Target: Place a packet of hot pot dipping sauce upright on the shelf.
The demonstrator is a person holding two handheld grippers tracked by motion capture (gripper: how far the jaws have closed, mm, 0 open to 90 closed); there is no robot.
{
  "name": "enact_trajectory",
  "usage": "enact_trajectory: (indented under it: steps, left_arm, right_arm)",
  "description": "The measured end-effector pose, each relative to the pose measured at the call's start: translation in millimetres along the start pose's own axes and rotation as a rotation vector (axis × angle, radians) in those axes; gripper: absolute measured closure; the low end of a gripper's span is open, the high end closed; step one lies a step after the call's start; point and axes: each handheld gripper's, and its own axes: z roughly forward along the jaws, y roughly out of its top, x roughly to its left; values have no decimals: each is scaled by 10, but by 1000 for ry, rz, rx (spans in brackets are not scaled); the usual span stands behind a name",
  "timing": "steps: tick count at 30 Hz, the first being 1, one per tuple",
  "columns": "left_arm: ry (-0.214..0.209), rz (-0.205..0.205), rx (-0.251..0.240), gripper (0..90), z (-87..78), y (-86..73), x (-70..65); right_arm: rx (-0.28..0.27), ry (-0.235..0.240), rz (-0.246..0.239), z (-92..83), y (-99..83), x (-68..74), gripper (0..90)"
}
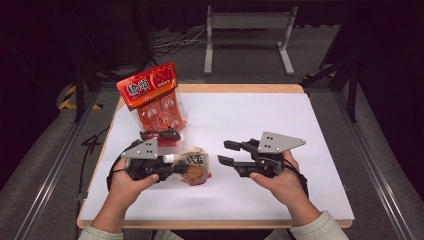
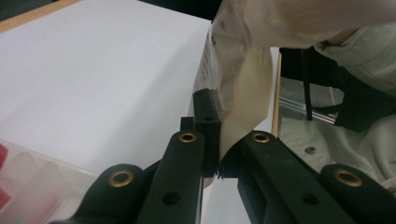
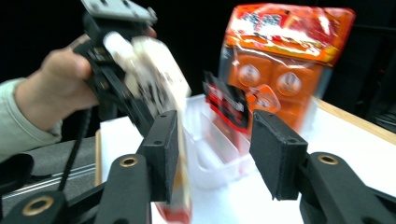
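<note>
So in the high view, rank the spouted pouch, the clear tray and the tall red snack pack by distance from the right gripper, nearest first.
From the right gripper:
1. Spouted pouch, just left of it, clamped by the left gripper.
2. Clear tray, farther left and behind the pouch.
3. Red snack pack, standing at the far left.

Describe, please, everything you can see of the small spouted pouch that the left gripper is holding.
The pouch is a soft, glossy plastic sachet, cream above with dark characters printed on it and orange-red toward its bottom edge. A white spout cap sits at the end nearest the left gripper, whose jaws are shut on the pouch near that cap. In the left gripper view its pale, partly see-through film rises from between the black pads. It sits at the near left of the white table, in front of a clear tray; whether it touches the table is unclear.
</note>
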Motion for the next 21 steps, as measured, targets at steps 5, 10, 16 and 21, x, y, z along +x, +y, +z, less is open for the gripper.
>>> enact_trajectory:
  steps: [5,10,16,21]
  left_arm:
    - [41,-10,-6,887,-127,6,17]
    - [65,-15,-21,887,-220,26,16]
    - [91,-17,-25,888,-317,47,22]
    - [114,-14,-28,888,-395,75,27]
  right_arm:
    - [34,-53,11,-151,-122,-118,503]
    - [65,-111,23,-309,-235,-228,509]
    - [78,-179,40,-419,-317,-323,486]
    - [80,-198,53,-458,-357,-368,493]
